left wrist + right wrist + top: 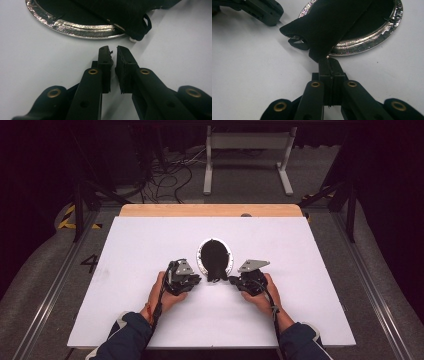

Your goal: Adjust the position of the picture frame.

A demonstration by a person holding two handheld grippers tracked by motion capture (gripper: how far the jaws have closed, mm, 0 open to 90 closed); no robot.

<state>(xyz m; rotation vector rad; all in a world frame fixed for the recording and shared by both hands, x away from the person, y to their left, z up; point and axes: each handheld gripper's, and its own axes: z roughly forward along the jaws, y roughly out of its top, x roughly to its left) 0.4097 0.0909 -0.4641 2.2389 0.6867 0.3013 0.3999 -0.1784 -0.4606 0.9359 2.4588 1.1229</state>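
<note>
My right gripper (329, 61) pinches the black cloth's (329, 25) corner over the silver plate (372, 40); left gripper (113, 51) narrow, empty, near the cloth.

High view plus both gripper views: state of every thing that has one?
black cloth: folded, lying on the plate, its near end hanging over the rim onto the table.
silver plate: flat on the white table, mostly covered by the cloth.
left gripper: jaws nearly shut with a narrow gap, nothing between them, just short of the cloth.
right gripper: jaws shut, tips at the cloth's edge; whether they pinch it I cannot tell.
</note>
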